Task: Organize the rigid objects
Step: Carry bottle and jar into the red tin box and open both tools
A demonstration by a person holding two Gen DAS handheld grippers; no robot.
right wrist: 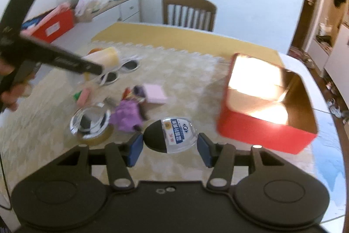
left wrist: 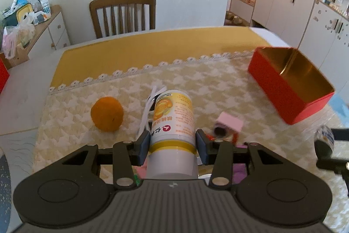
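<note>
Our left gripper [left wrist: 172,145] pinches the yellow-labelled white plastic bottle [left wrist: 173,123]; our right gripper [right wrist: 170,149] clamps a clear-packaged black oval item [right wrist: 168,137] — either could slip before reaching the red metal tin [right wrist: 261,134] at two o'clock.

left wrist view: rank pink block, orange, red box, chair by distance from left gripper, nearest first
From the left gripper:
1. Pink block, just right.
2. Orange, left.
3. Red box, far right.
4. Chair, behind the table.

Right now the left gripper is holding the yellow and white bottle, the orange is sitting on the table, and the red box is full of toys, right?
Not quite. The red box is empty: the right wrist view looks straight into it and shows only its bare gold inside. The rest is right: the left gripper holds the yellow and white bottle, and the orange sits on the table.
</note>
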